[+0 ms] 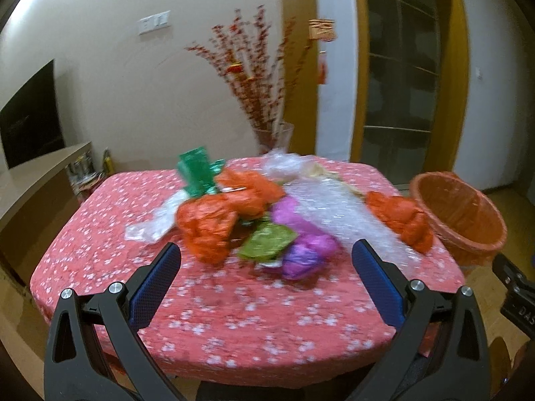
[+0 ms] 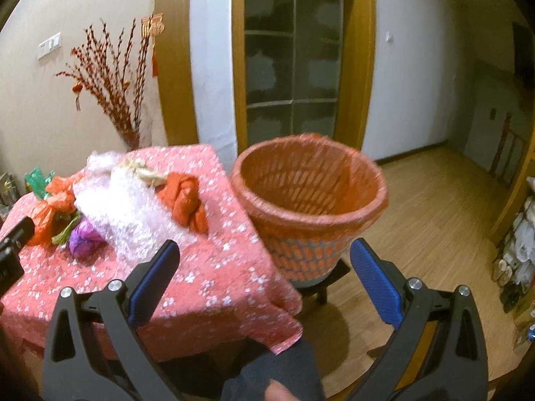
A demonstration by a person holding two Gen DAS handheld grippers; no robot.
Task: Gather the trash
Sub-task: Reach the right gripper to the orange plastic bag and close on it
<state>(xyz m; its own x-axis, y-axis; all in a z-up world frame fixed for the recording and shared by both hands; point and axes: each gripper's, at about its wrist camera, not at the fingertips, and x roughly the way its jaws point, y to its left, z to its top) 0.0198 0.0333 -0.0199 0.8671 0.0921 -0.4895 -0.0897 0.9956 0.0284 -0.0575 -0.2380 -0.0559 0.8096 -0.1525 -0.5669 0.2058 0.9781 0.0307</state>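
Legible writing is scarce: the letters "DAS" show on the black body of the right gripper at the right edge of the left wrist view, and the red-gold paper hanging (image 2: pixel 152 28) on the wall bears characters too blurred to read.

The orange-lined mesh wastebasket (image 2: pixel 311 215) stands on a small dark stool beside the table's right edge; its inside looks bare as far as the view reaches. A glass vase (image 1: pixel 276 137) behind the table holds red-budded branches.

The trash lies heaped on the pink floral tablecloth (image 1: pixel 234 317): a crumpled orange plastic bag (image 1: pixel 209 224), a green foil wrapper (image 1: pixel 197 170), an olive-green wrapper (image 1: pixel 267 242), a purple bag (image 1: pixel 301 254), a sheet of bubble wrap (image 1: pixel 337 207) and a second orange bag (image 1: pixel 401 220) nearest the basket.

The left gripper (image 1: pixel 265 260) hangs above the near side of the heap, fingers spread wide and holding nothing. The right gripper (image 2: pixel 264 260) points between table and basket, its fingers equally wide apart and bare.
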